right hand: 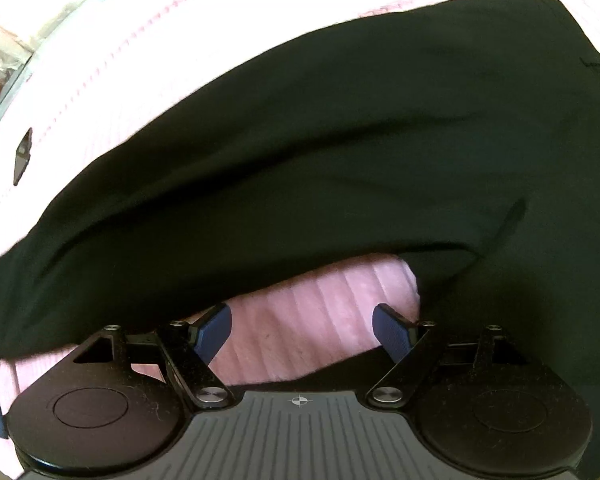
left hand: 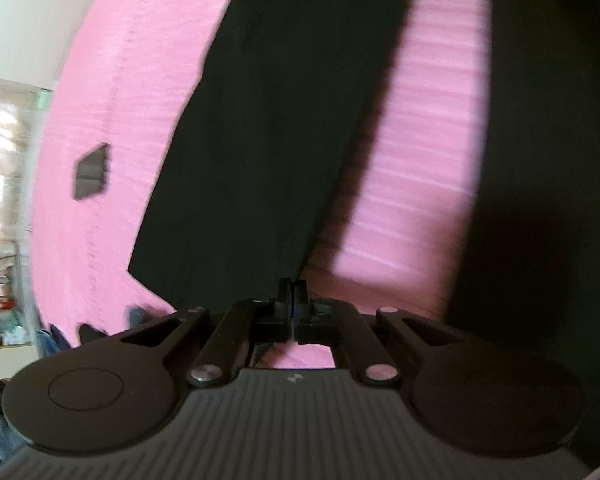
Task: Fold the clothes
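My left gripper (left hand: pixel 293 292) has its fingers pressed together, only a hairline slit between them, clamped on the lower corner of the black garment (left hand: pixel 260 140); from that pinch the cloth runs up and away as one long dark panel over the pink bedspread (left hand: pixel 412 184). My right gripper (right hand: pixel 302 326) stands wide apart, its two blue-padded fingers (right hand: pixel 214 330) holding nothing, with bare pink bedspread (right hand: pixel 324 312) between them. Just ahead of the right fingers the black garment (right hand: pixel 320 140) lies as a broad mound, its near edge lifted so that a pocket of pink shows beneath it; the fingers sit at that edge and are not touching it as far as I can tell. More black cloth reaches round on the right side of both views, dark and in shadow; whether it is the same piece I cannot tell. Count: one black garment seen for certain, two grippers, one bedspread. One small dark object (left hand: pixel 92 170) lies on the pink surface off to the left, well apart from the garment, visible also in the right wrist view (right hand: pixel 23 156); too blurred to identify. Beyond the bed's left edge, a bright cluttered room area (left hand: pixel 4 200), details blurred.
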The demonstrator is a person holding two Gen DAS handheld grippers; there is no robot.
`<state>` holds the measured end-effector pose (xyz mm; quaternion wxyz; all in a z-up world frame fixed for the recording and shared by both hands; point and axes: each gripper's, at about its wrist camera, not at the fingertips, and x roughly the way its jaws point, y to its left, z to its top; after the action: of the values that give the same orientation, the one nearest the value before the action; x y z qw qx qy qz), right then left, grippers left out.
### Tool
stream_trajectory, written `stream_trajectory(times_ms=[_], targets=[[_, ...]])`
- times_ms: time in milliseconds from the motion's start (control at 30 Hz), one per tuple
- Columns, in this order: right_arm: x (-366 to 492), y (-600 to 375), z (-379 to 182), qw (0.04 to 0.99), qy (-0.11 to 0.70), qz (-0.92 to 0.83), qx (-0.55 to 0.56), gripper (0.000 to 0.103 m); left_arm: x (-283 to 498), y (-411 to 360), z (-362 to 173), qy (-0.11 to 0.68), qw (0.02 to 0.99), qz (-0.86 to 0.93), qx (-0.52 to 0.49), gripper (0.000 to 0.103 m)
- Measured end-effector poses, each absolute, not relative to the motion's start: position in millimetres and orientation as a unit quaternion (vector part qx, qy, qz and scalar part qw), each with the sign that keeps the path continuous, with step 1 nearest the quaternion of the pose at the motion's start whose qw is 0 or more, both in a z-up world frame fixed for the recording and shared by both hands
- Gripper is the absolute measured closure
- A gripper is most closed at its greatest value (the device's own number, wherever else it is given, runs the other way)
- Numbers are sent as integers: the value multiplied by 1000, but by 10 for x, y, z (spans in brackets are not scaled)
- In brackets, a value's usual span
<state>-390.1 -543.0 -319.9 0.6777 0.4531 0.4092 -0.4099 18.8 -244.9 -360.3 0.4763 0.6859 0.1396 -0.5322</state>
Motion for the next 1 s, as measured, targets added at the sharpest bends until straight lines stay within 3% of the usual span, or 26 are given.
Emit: stream_trajectory(times_ms=[167,333,400,467,567,833,900,933,967,1000], targets=[[-3794,-5433,-3111,682,414,-404,447,23,229,-2303,-3844,182,452,-504,713,101],[-3430,-5472,-2824,737,403,-368,398,23,544,-2276,-3455,245,516,-500,650,94],[-3236,-5548,-2772,761,412,-339,369,23,716,-2427,-3300,263,554,-504,608,87],[-3003,-5665,-2761,785,429,-308,324,23,887,-2609,-3181,273,587,-509,568,71],[-2726,-5868,-2776,814,460,-260,241,23,1137,-2988,-3216,265,601,-521,545,62],[-2526,-6484,-3056,816,559,-129,65,23,1952,-3815,-3618,312,549,-563,533,57],[-2426,-6502,-3173,805,585,-85,40,23,2019,-3821,-3625,330,529,-576,528,64],[-2395,-6543,-3220,802,592,-72,43,23,2049,-3823,-3626,339,519,-582,526,90],[-2366,-6590,-3258,798,595,-67,58,23,2023,-3794,-3603,342,512,-579,534,103],[-2339,-6639,-3293,795,598,-64,75,23,1996,-3763,-3576,344,506,-577,541,103]])
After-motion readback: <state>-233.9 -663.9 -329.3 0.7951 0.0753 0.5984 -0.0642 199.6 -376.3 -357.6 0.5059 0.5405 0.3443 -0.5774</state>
